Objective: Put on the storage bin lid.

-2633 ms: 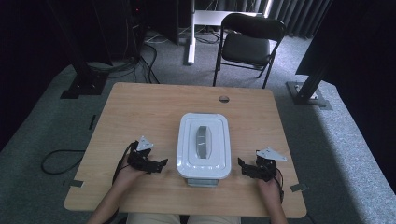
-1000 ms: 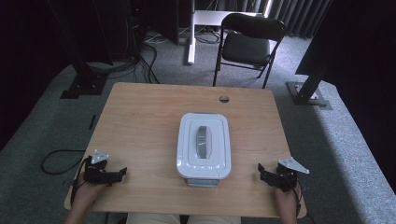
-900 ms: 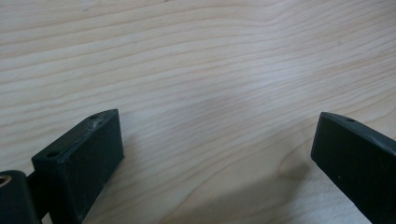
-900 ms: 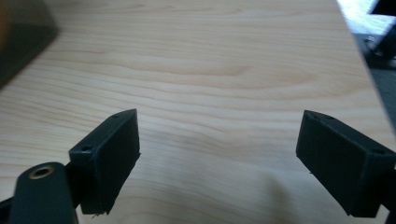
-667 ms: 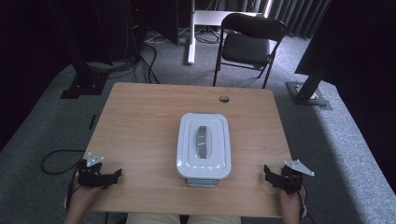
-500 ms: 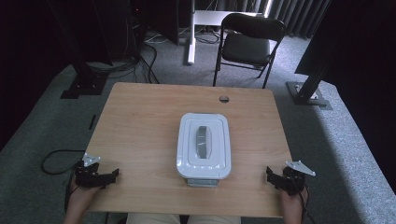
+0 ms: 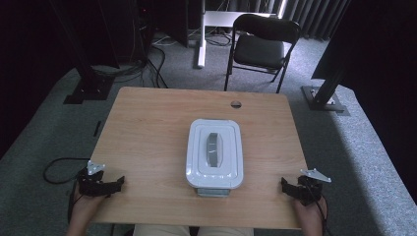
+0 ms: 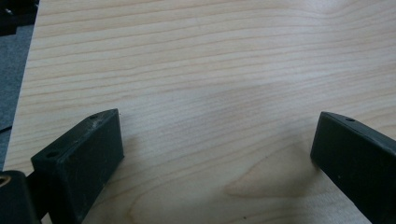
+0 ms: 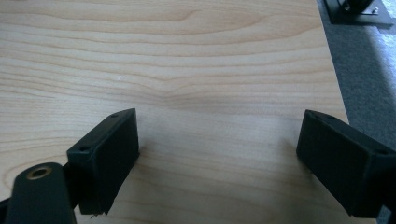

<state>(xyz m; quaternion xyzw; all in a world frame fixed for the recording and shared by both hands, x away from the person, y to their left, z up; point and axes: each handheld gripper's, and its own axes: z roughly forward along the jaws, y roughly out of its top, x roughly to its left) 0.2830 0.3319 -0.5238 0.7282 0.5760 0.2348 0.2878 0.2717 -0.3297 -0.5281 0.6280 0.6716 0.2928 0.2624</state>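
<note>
A wooden table is standing on grey carpet, with a black folding chair waiting beyond its far edge. A white lidded container with a grey handle is sitting at the table's middle, toward the near edge. The left gripper is resting at the near left corner, well apart from the container, its jaws spread wide over bare wood. The right gripper is sitting at the near right corner, jaws likewise gaping wide and gripping nothing.
</note>
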